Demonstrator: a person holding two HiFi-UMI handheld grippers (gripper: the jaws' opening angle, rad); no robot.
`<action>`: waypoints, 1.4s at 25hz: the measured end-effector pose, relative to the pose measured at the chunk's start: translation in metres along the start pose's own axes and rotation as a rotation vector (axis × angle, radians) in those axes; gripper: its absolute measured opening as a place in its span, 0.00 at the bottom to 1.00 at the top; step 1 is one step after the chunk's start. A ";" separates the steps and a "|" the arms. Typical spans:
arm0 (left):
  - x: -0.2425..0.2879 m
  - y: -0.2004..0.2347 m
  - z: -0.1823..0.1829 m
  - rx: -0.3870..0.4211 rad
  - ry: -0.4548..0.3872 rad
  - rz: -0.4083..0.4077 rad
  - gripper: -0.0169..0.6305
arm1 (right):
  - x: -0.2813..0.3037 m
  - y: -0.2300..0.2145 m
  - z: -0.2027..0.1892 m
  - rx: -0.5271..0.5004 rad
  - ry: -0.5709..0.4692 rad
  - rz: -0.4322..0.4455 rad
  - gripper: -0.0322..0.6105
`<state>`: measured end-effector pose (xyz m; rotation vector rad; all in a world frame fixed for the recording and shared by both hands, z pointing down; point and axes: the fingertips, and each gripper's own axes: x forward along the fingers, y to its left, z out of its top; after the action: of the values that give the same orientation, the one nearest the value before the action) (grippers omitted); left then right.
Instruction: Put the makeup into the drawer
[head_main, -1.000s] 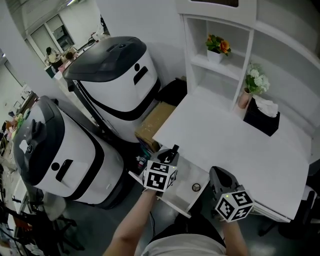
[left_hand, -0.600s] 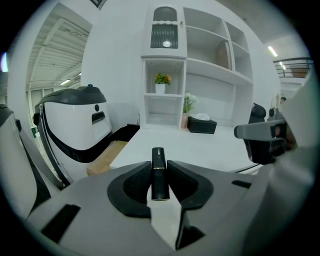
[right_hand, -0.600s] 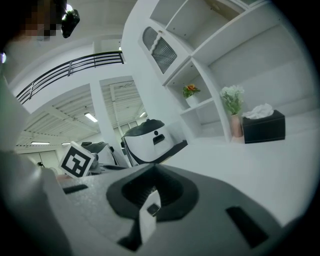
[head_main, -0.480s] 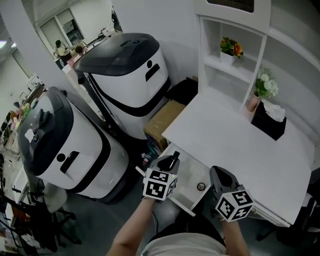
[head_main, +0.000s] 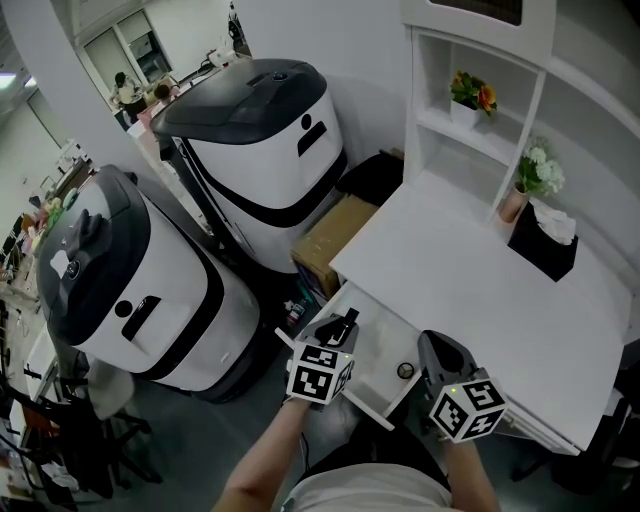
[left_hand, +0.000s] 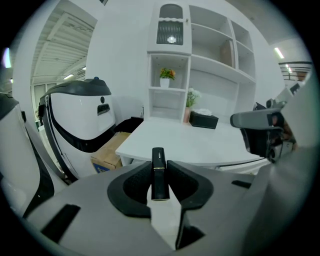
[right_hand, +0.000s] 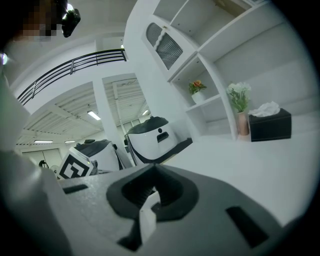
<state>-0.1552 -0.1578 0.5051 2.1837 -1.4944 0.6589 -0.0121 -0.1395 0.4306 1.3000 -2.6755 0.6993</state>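
We see our left hand-held gripper (left_hand: 159, 169) clamped on a slim black makeup tube (left_hand: 158, 172), which stands lengthwise between the pads with its far end poking past the fingertips. In the head view the tube sits over the left part of the open drawer (head_main: 378, 340) under the white bench (head_main: 470, 270). Our right hand-held gripper (right_hand: 150, 170), jaws together and empty, hangs by the drawer's right side.

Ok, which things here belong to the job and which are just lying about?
Job: slim black makeup tube, clamped in the left gripper; open white drawer.
Lying about: black tissue box; brown cardboard box; orange potted flowers; white flowers in pink vase.
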 end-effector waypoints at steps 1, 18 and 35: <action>0.002 0.000 -0.003 0.001 0.008 -0.002 0.18 | 0.000 -0.001 0.000 0.000 0.000 -0.002 0.05; 0.062 -0.032 -0.066 0.044 0.192 -0.049 0.18 | -0.015 -0.040 -0.004 0.033 0.002 -0.097 0.05; 0.145 -0.073 -0.120 0.185 0.397 -0.129 0.18 | -0.038 -0.088 -0.010 0.084 0.007 -0.215 0.05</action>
<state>-0.0590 -0.1719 0.6821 2.0966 -1.1170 1.1458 0.0784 -0.1546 0.4614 1.5719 -2.4741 0.7925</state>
